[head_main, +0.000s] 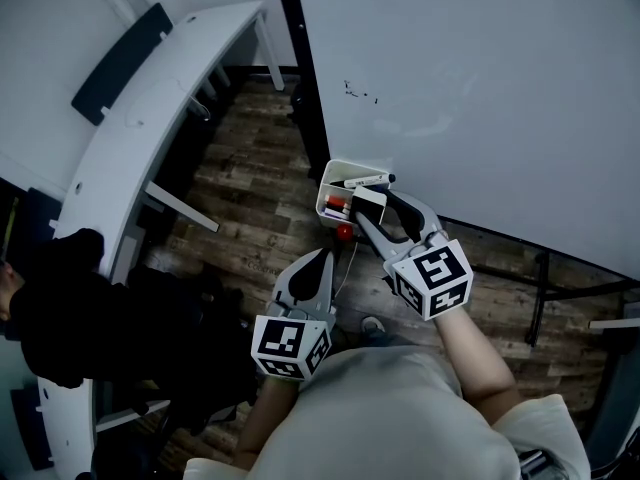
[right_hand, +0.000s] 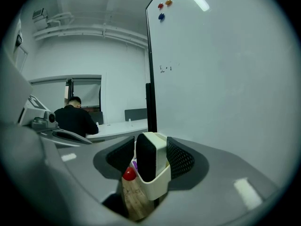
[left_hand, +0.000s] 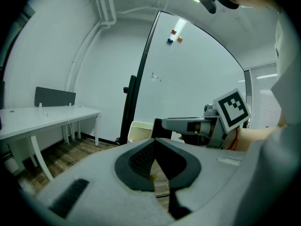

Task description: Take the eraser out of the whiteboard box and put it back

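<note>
The cream whiteboard box [head_main: 331, 181] hangs at the lower edge of the whiteboard [head_main: 480, 88]. The eraser [head_main: 368, 200], cream with a black felt face, stands upright in its near end. My right gripper [head_main: 378, 211] reaches level to the box with a jaw on each side of the eraser [right_hand: 146, 158]. A gap shows between the left pad and the felt, so the jaws are open. My left gripper [head_main: 322, 258] hangs lower and to the left, over the floor, its tips [left_hand: 154, 141] together and empty. The box [left_hand: 138, 131] lies beyond it.
Markers [head_main: 365, 180] lie in the far part of the box, and a red round thing [head_main: 344, 232] sits below it. A white desk [head_main: 150, 118] runs along the left, with a person in black [head_main: 50, 308] seated at it. Wood floor lies below.
</note>
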Motion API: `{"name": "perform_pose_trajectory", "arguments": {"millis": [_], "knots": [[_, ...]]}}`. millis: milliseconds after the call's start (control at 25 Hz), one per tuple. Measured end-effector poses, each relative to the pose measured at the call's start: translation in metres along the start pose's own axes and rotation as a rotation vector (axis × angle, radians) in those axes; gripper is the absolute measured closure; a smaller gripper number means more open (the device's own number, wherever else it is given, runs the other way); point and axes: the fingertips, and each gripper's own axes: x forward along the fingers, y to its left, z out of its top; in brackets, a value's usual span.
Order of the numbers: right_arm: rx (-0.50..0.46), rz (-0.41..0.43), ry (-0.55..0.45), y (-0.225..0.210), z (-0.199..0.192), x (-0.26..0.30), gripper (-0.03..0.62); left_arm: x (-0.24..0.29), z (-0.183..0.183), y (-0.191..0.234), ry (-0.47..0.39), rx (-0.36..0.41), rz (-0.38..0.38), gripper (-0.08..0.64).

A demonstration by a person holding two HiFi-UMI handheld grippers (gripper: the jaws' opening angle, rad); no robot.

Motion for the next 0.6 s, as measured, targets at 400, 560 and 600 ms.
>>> {"name": "perform_pose_trajectory", "arguments": {"millis": [400, 560, 600], "knots": [[0.002, -0.031, -0.03, 0.002, 0.007, -0.018, 0.377, -0.011, 0.001, -0.008, -0.012, 0.009, -0.008, 0.555], [-0.001, -0.034, -0.035, 0.007, 0.007, -0.025, 0.377, -0.017, -0.001, -0.013, -0.015, 0.013, -0.012, 0.555], [-0.002, -0.035, -0.036, 0.008, 0.007, -0.027, 0.377, -0.018, -0.001, -0.013, -0.017, 0.014, -0.013, 0.556]]}}
